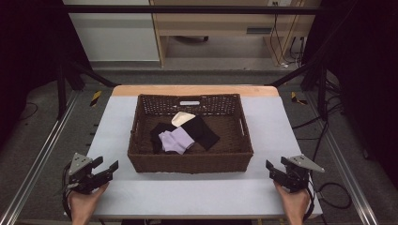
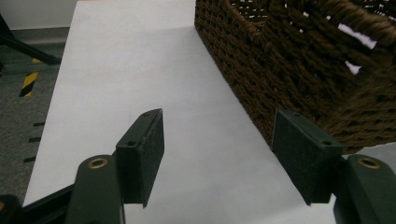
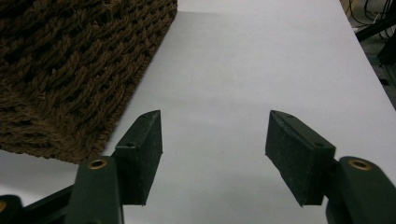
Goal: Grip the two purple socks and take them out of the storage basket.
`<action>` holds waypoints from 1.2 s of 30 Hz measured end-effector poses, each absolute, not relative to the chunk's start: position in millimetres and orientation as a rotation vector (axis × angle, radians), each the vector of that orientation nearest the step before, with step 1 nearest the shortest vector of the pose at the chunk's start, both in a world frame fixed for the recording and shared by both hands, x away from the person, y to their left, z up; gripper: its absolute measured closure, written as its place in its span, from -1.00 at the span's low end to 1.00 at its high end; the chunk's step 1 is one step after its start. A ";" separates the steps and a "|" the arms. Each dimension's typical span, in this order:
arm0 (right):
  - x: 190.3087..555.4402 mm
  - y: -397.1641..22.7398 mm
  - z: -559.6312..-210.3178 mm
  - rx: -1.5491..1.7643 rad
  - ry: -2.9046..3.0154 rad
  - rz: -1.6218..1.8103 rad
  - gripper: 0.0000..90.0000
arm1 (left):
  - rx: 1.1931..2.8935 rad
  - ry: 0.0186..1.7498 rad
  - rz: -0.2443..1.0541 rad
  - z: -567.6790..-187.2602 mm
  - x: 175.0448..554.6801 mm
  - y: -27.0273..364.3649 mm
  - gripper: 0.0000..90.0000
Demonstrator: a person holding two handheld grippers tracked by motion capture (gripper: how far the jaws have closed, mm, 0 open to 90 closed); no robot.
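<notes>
A dark brown woven basket [image 1: 190,161] stands in the middle of the white table [image 1: 117,122]. Inside it lie a lilac cloth [image 1: 176,140], black cloths [image 1: 202,131] and a cream cloth [image 1: 182,118]. My left gripper [image 1: 105,167] rests near the table's front left corner, held by a hand, its jaws open and empty. In the left gripper view the basket's corner [image 2: 299,60] sits just beyond the right jaw. My right gripper [image 1: 277,168] rests near the front right corner, open and empty. The basket [image 3: 70,70] appears at the left of the right gripper view.
Bare white tabletop [image 1: 187,192] runs between the basket and the front edge. Metal rails [image 1: 42,150] flank the table on both sides. Cables [image 1: 328,136] lie on the floor at the right. A pale cabinet [image 1: 211,28] stands beyond the table.
</notes>
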State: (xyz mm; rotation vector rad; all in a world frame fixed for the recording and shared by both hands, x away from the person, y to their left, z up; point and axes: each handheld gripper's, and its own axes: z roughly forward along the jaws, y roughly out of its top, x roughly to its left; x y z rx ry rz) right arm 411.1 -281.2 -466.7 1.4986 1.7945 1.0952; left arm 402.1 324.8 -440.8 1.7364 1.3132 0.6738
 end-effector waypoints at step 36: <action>414.3 -275.4 -463.7 1.473 1.815 1.099 -0.07 | 1.632 1.165 0.622 -355.0 438.1 293.8 -0.15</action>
